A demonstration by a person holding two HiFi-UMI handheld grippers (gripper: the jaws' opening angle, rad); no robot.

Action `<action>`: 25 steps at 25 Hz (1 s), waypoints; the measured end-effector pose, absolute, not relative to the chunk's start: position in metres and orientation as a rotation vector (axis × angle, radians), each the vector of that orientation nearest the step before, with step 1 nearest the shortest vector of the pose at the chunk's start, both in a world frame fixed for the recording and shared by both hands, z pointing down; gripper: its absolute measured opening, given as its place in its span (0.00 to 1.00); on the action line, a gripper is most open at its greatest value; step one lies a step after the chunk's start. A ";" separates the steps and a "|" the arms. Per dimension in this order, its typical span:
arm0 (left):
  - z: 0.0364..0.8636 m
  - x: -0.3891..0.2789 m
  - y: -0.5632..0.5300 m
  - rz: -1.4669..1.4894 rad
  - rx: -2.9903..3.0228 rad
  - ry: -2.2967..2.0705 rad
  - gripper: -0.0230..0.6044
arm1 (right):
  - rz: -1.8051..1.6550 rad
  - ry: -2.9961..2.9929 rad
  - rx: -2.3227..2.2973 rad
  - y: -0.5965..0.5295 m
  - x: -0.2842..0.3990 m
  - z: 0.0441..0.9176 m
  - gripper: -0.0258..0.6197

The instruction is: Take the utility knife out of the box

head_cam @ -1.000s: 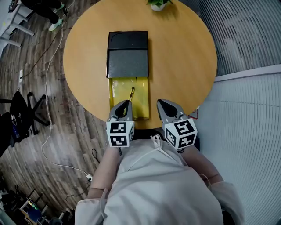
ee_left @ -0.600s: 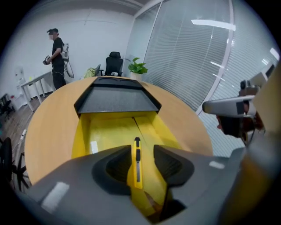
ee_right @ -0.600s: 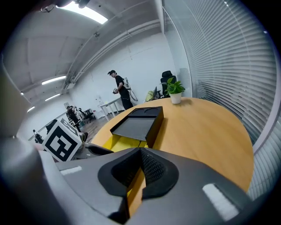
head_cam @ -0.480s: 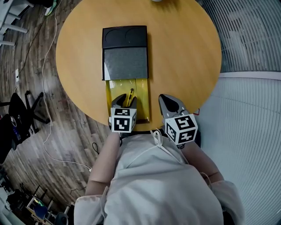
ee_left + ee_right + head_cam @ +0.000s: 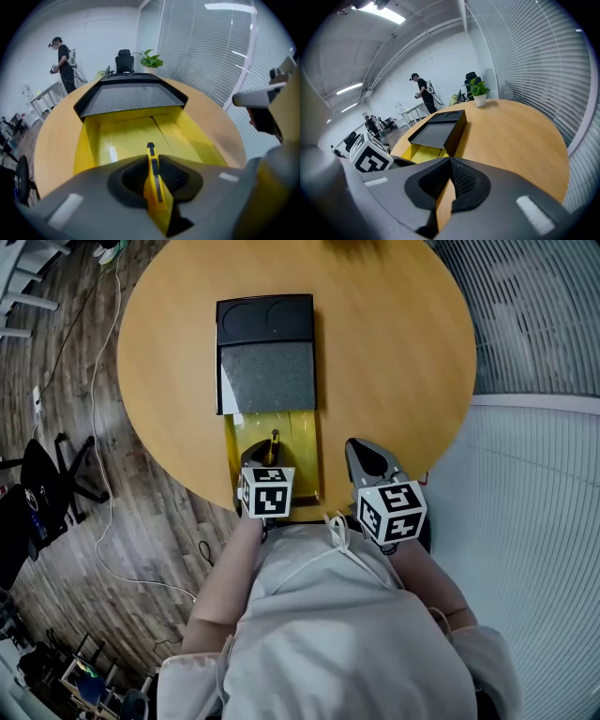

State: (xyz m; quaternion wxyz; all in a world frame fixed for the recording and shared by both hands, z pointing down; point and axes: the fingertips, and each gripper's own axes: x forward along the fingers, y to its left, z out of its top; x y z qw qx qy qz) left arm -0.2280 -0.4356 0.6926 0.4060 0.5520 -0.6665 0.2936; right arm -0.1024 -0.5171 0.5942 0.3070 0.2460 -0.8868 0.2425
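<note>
The box lies on the round wooden table (image 5: 394, 362): a black sleeve (image 5: 267, 371) with its yellow inner tray (image 5: 302, 442) slid out toward me. In the tray lies the yellow utility knife (image 5: 275, 440), black tip pointing away. My left gripper (image 5: 263, 455) is down in the tray, pointing steeply down. Its jaws are closing and the knife (image 5: 157, 192) sits between its pads (image 5: 151, 159), which touch both its sides. My right gripper (image 5: 371, 458) hangs over the table edge to the right of the tray, shut on nothing (image 5: 450, 161).
A potted plant (image 5: 479, 91) stands at the table's far edge. The table's near edge runs just below both grippers, against my body. A person (image 5: 63, 58) and an office chair (image 5: 124, 58) are far off; window blinds line the right side.
My left gripper went forward and down from the tray's near end into the tray and now has the knife between its jaws. The right gripper shifted slightly forward.
</note>
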 end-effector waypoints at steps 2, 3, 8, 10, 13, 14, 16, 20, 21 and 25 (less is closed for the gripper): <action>0.692 -0.227 -0.435 0.762 1.405 -1.681 0.15 | 0.651 -2.344 0.659 -0.518 -0.100 0.593 0.04; 0.692 -0.227 -0.435 0.763 1.405 -1.681 0.15 | 0.651 -2.345 0.661 -0.519 -0.100 0.593 0.04; 0.692 -0.226 -0.434 0.754 1.394 -1.678 0.15 | 0.651 -2.341 0.665 -0.515 -0.093 0.593 0.04; 0.693 -0.227 -0.435 0.736 1.384 -1.678 0.15 | 0.653 -2.341 0.667 -0.513 -0.092 0.593 0.04; 0.692 -0.226 -0.433 0.699 1.372 -1.666 0.15 | 0.648 -2.347 0.661 -0.506 -0.090 0.588 0.04; 0.690 -0.226 -0.432 0.665 1.367 -1.665 0.15 | 0.642 -2.351 0.656 -0.504 -0.090 0.586 0.04; 0.681 -0.224 -0.432 0.593 1.368 -1.678 0.15 | 0.627 -2.363 0.645 -0.499 -0.089 0.581 0.04; 0.654 -0.220 -0.433 0.558 1.433 -1.737 0.15 | 0.608 -2.386 0.634 -0.490 -0.089 0.572 0.04; 0.646 -0.218 -0.433 0.547 1.459 -1.756 0.15 | 0.603 -2.392 0.631 -0.487 -0.088 0.570 0.04; 0.603 -0.210 -0.434 0.453 1.540 -1.834 0.15 | 0.582 -2.431 0.623 -0.478 -0.089 0.555 0.04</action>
